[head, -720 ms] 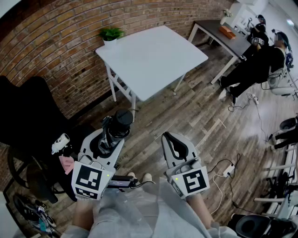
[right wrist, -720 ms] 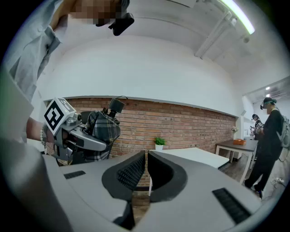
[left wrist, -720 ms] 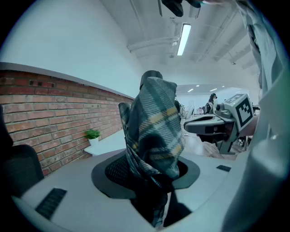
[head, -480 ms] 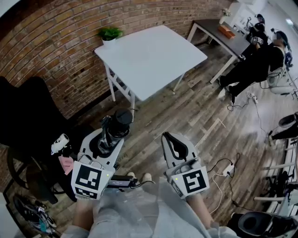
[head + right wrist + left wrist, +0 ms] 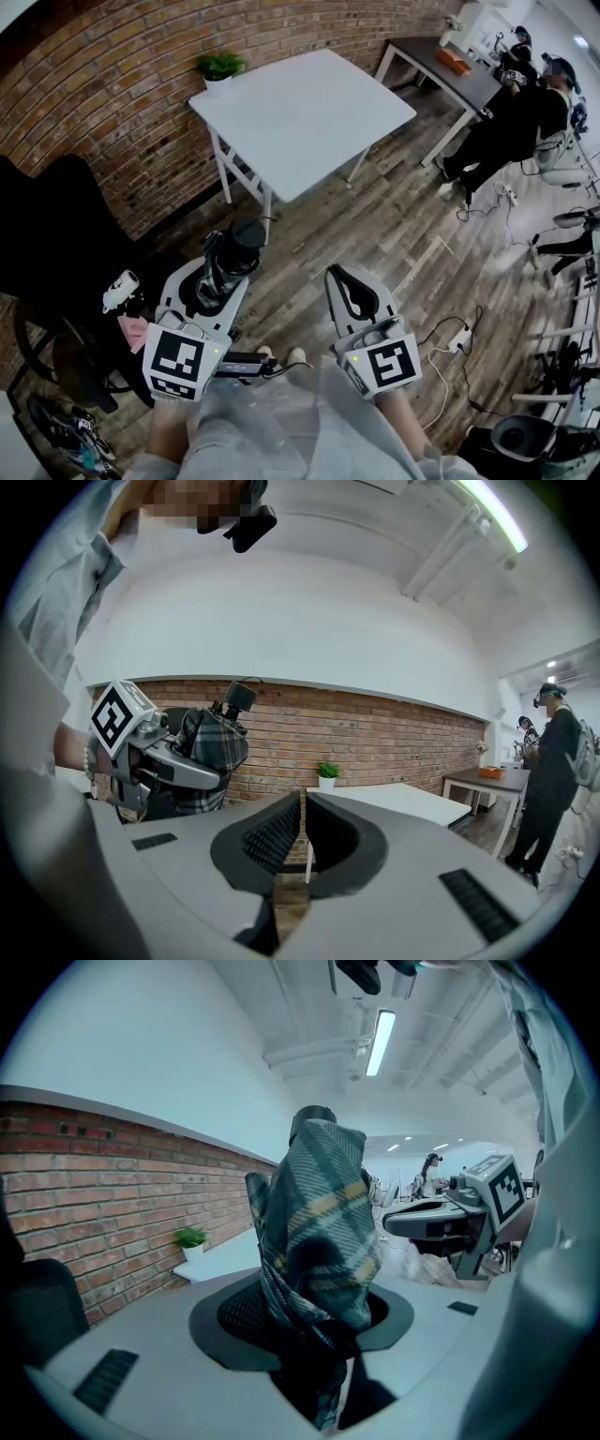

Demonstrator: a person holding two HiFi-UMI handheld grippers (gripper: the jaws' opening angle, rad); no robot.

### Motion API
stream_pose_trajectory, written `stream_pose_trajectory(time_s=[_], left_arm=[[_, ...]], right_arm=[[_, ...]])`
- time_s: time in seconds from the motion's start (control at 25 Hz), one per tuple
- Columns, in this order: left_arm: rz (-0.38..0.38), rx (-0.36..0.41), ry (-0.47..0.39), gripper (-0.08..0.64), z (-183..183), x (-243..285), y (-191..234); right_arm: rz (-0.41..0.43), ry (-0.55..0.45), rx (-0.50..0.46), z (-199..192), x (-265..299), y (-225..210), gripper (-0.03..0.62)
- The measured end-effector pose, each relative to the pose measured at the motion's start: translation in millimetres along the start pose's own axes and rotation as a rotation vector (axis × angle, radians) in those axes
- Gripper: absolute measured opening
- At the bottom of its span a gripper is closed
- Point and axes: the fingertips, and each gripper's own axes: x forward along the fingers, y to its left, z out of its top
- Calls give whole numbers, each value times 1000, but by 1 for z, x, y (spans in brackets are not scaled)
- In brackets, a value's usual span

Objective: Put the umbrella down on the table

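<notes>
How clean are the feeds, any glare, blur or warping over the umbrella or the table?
Head view: sharp, evenly lit; fisheye bows the brick wall; the white table is bright but its edges read. Left gripper view: the umbrella fills the middle, shaded and soft; ceiling light glares mildly. Right gripper view: dark round border, that table clear beyond the shut right claw.

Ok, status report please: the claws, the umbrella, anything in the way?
Left gripper clamped on folded umbrella. Right gripper shut, empty. Table ahead; only a plant at its far corner.
</notes>
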Motion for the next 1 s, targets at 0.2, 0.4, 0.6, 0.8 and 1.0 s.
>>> stream_pose_trajectory(time_s=[0.2, 0.4, 0.6, 0.8, 1.0], left_arm=[[-4, 8, -10, 212, 1, -3, 6], [-16, 18, -23, 213, 2, -7, 16], [-35, 24, -24, 213, -1, -11, 20], [-46, 27, -24, 213, -4, -12, 22], [-45, 24, -23, 213, -4, -4, 27]], right_arm=[[-22, -9, 4, 3, 2, 1, 49], [-49, -25, 4, 8, 6, 7, 49], [-81, -28, 1, 8, 5, 14, 49], [-111, -28, 8, 6, 4, 14, 49], [-107, -23, 3, 4, 11, 8, 49]])
